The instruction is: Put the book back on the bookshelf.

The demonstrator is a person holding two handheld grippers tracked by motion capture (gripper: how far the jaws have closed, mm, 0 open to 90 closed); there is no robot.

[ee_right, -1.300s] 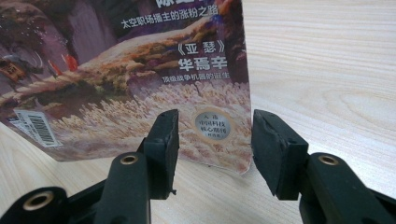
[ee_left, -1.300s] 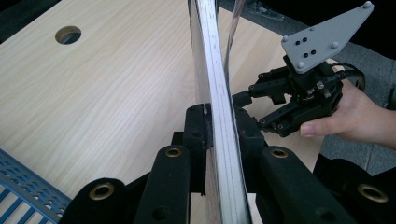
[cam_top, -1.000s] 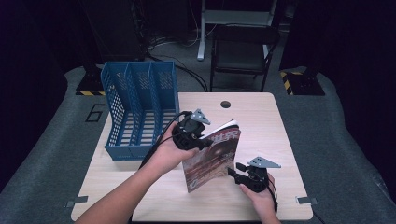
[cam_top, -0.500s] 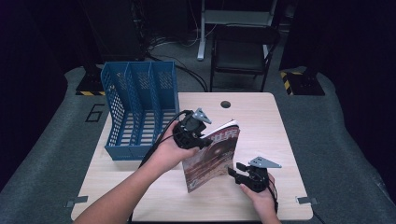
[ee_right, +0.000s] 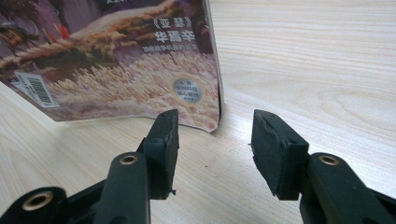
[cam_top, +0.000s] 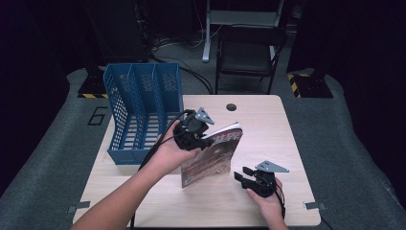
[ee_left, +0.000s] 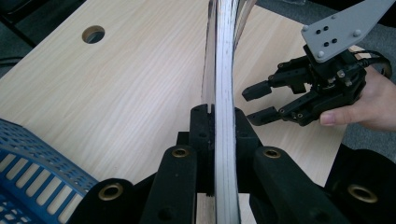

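A thin magazine (cam_top: 213, 155) with a brown pictured cover stands on edge near the middle of the wooden table (cam_top: 268, 124), tilted. My left gripper (cam_top: 207, 142) is shut on its upper left edge; in the left gripper view the stacked pages (ee_left: 225, 84) run up between the two closed jaws. My right gripper (cam_top: 240, 175) rests low on the table to the right of the magazine, open, nothing between its fingers. In the right gripper view the magazine's lower cover corner (ee_right: 187, 88) stands just beyond the gripper (ee_right: 212, 135).
A blue mesh file holder (cam_top: 141, 112) with three slots stands at the table's left, close behind my left hand. A round cable hole (cam_top: 231, 107) sits at the table's far edge. A chair (cam_top: 249, 52) stands beyond the table.
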